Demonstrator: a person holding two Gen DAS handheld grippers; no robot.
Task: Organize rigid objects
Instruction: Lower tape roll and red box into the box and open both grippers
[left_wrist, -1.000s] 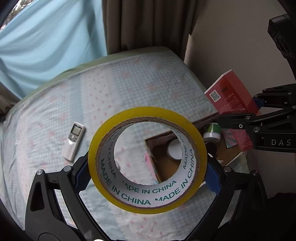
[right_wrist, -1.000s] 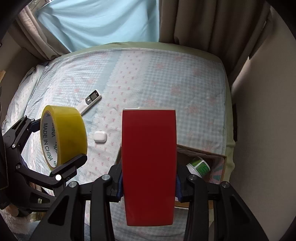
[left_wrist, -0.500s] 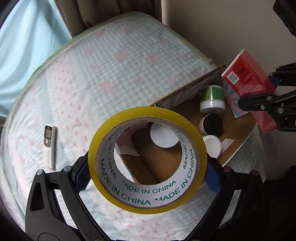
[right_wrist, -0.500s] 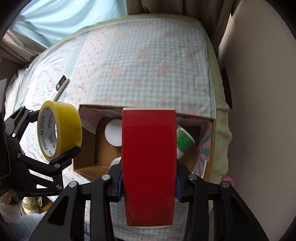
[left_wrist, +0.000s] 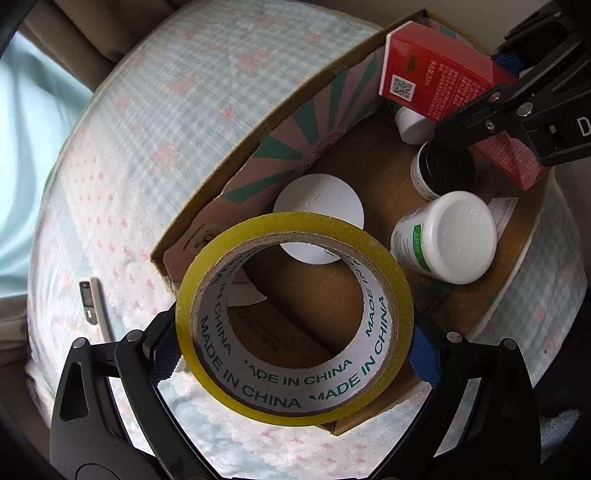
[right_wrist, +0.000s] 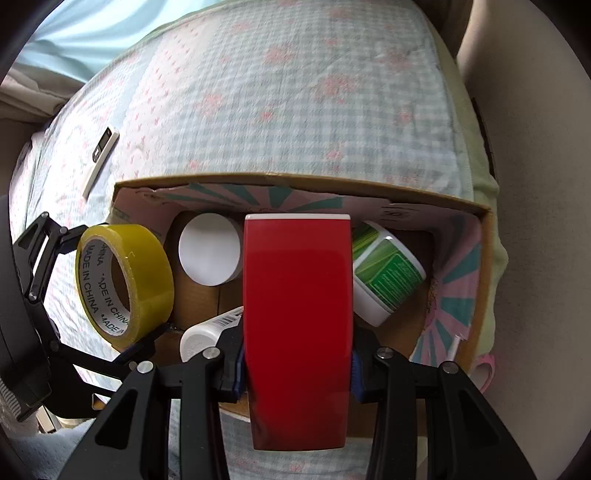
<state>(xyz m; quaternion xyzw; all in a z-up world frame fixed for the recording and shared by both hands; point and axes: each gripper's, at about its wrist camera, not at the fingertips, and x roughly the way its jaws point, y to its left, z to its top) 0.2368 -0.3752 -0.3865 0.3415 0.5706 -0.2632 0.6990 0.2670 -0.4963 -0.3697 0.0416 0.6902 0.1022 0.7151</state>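
Left wrist: left gripper (left_wrist: 295, 347) clamps tape roll (left_wrist: 293, 317) above bare box floor (left_wrist: 369, 280); right gripper (right_wrist: 297, 363) at two o'clock clamps red box (right_wrist: 297, 325).

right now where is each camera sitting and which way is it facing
Left wrist: on the left gripper, facing steeply down into the cardboard box; its own fingers clamp the yellow tape roll, and the right gripper shows at upper right.
Right wrist: on the right gripper, also facing down at the box; its fingers clamp the red box, and the left gripper shows at left.
Shared: cardboard box, tape roll, red box, white disc, remote.
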